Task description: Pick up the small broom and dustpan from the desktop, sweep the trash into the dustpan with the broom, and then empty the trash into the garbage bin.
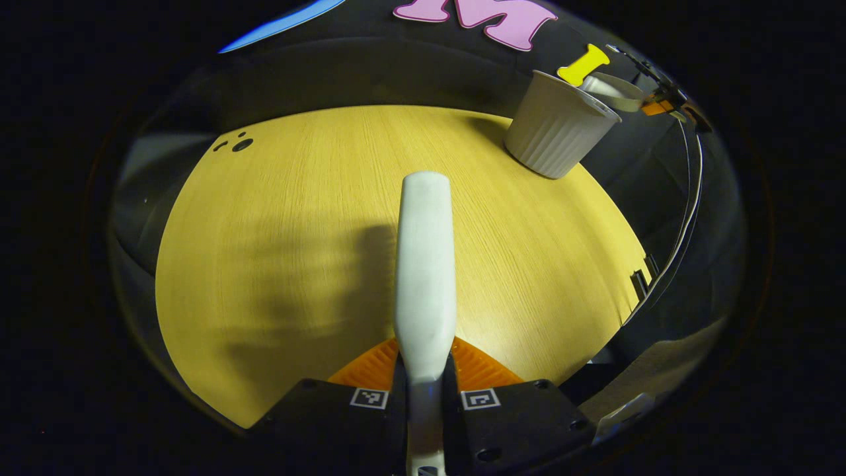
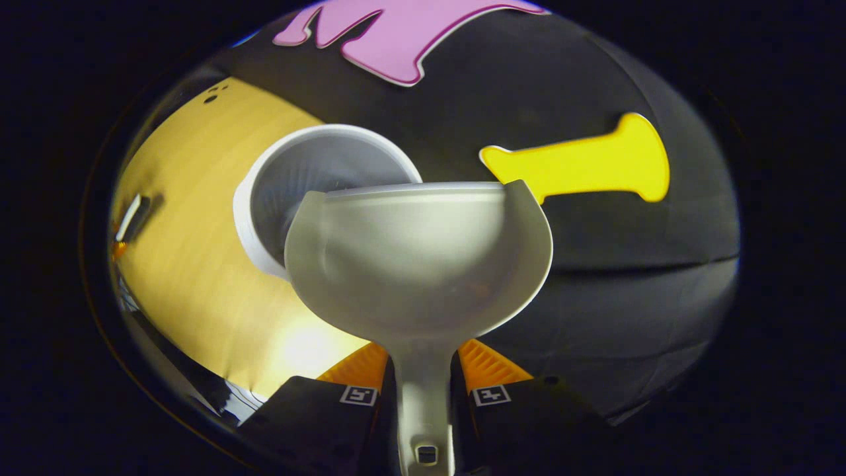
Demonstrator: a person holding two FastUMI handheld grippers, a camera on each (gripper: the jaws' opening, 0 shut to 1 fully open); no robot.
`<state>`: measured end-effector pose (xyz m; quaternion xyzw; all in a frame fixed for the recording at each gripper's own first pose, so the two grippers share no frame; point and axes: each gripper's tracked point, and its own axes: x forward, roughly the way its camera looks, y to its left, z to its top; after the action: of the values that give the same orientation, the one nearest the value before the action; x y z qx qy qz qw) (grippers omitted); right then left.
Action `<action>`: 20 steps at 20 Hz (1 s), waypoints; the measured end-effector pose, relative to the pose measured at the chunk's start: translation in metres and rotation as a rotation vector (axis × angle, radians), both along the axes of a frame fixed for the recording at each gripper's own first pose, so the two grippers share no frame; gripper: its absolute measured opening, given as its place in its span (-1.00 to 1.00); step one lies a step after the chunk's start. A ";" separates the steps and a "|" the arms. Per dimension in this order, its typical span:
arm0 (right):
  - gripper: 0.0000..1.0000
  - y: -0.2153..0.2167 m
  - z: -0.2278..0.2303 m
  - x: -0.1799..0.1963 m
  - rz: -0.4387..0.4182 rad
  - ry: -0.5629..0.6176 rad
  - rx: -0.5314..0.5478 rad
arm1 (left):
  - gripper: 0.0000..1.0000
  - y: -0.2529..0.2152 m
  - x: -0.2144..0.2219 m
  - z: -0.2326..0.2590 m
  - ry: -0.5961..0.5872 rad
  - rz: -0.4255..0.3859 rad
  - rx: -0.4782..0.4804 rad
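My left gripper (image 1: 426, 360) is shut on the white broom handle (image 1: 426, 258), which sticks out forward above the wooden table (image 1: 277, 231); the bristles are hidden. A white ribbed garbage bin (image 1: 558, 125) stands at the table's far right edge. The pale dustpan (image 1: 611, 92) hovers over its rim, held by the other gripper (image 1: 664, 102). In the right gripper view, my right gripper (image 2: 423, 370) is shut on the dustpan's handle. The dustpan (image 2: 416, 258) is tipped forward over the open bin (image 2: 297, 178), and I see no trash in the pan.
Small dark marks (image 1: 241, 143) lie near the table's far left corner. A thin cable (image 1: 687, 218) hangs past the right table edge. In the right gripper view the left gripper (image 2: 129, 221) shows far off over the table (image 2: 192, 231).
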<state>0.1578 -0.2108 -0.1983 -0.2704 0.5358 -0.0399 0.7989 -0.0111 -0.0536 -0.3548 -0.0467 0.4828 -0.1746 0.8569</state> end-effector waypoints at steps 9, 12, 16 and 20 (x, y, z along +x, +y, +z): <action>-0.26 0.066 0.021 -0.090 -0.068 -0.190 0.338 | -0.49 0.001 0.002 0.008 -0.016 0.018 0.048; -0.26 0.109 0.005 -0.125 -0.046 -0.159 0.420 | -0.49 0.003 0.002 0.008 -0.017 0.016 0.071; -0.26 0.174 -0.042 -0.172 -0.010 -0.084 0.500 | -0.49 0.005 0.003 0.008 -0.016 0.021 0.091; -0.26 0.225 -0.111 -0.199 -0.032 -0.014 0.557 | -0.48 0.008 0.004 0.006 -0.022 0.014 0.116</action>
<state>-0.0413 0.0143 -0.3094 -0.0314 0.5246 0.0945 0.8455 -0.0076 -0.0458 -0.3485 0.0016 0.4822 -0.1406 0.8647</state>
